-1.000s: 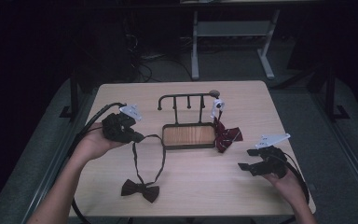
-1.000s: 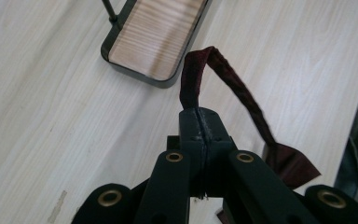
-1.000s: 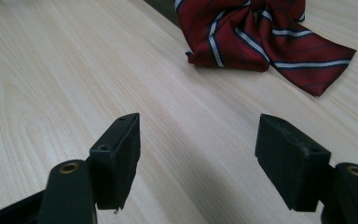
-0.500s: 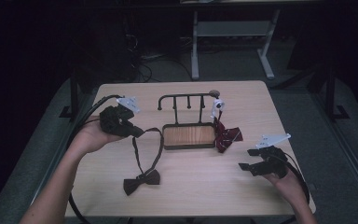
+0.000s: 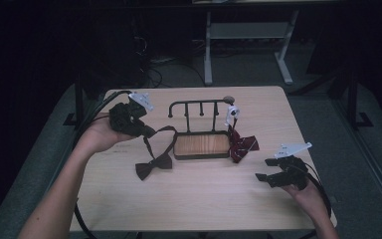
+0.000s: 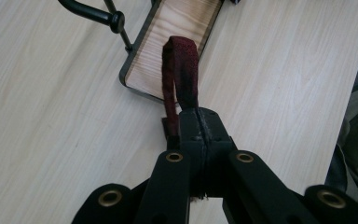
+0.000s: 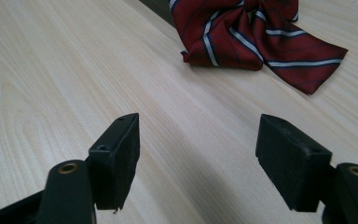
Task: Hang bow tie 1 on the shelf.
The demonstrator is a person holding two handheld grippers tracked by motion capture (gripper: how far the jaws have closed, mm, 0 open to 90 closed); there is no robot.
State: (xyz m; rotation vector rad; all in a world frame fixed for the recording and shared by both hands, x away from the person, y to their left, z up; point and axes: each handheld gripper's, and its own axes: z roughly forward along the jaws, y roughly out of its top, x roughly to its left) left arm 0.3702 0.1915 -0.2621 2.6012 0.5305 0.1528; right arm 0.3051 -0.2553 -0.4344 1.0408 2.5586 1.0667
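My left gripper [image 5: 146, 132] is squeezed tight on the strap [image 6: 179, 74] of the dark bow tie [image 5: 153, 166]. The bow seems to just touch the table [image 5: 189, 199], beside the rack [image 5: 201, 144]. My right gripper [image 7: 198, 163] is wide open, holding nothing, near the striped red bow tie [image 7: 256, 32].

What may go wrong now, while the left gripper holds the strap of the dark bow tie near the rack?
1. The left gripper is shut on the strap only at the jaw tips, so the strap may slip out.
2. The dark bow tie hangs at the strap's end, touching or just above the table; it may drag or swing against the rack.
3. The striped bow tie already lies against the rack, so the two might tangle there.
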